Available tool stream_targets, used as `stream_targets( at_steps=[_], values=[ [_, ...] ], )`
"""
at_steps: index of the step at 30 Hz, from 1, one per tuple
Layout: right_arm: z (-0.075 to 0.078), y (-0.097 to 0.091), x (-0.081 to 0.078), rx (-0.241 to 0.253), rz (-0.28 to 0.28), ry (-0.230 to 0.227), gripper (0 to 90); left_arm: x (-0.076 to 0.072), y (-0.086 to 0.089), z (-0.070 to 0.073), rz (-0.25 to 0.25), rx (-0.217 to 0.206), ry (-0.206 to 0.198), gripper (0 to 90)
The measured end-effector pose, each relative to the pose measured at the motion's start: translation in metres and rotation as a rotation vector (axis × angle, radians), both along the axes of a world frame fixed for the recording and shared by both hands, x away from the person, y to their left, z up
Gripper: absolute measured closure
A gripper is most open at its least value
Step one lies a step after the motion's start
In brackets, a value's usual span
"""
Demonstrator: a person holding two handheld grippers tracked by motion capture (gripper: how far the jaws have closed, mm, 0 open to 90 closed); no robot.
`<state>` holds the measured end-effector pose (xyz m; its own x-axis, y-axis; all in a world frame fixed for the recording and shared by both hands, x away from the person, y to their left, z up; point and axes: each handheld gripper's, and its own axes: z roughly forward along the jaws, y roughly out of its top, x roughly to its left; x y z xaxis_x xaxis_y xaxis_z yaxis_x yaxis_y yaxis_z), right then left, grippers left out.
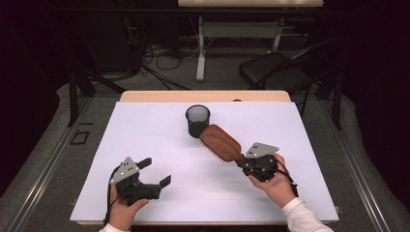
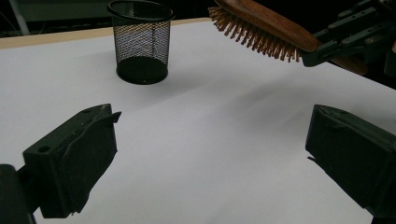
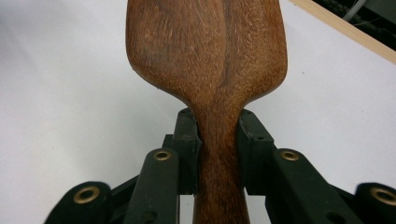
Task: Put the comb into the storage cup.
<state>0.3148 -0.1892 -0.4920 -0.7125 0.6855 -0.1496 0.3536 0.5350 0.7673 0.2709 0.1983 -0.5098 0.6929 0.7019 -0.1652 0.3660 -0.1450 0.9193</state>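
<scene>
A brown wooden hairbrush [image 1: 220, 142] hangs above the white table cover, its bristles facing down. My right gripper [image 1: 240, 161] is shut on the brush's narrow handle [image 3: 218, 154], with a jaw pressed against each side. The brush head points toward a black mesh cup [image 1: 197, 120] that stands upright near the back middle of the cover. In the left gripper view the brush [image 2: 261, 29] sits at the upper right and the cup [image 2: 141, 41] at the upper left. My left gripper [image 1: 155, 172] rests low at the front left, open with nothing between its jaws.
A white cover [image 1: 145, 145] lies over the wooden table [image 1: 145, 96]. Behind the table, in the dark, stand a black chair [image 1: 278, 70] and a desk frame [image 1: 237, 34] with cables on the floor.
</scene>
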Motion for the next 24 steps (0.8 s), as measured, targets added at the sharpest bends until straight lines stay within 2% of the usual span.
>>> stream_targets(
  at_steps=[9,20,24],
  values=[
    [0.004,0.009,0.003,0.020,-0.004,-0.028,72.0,0.000,0.000,0.000,0.000,0.000,0.000,1.9],
    [0.009,0.018,0.010,0.066,-0.008,-0.064,72.0,0.000,0.000,-0.001,0.000,0.001,0.001,1.8],
    [0.011,0.020,0.012,0.097,-0.013,-0.073,72.0,0.001,0.000,-0.001,0.002,0.000,0.005,1.8]
  ],
)
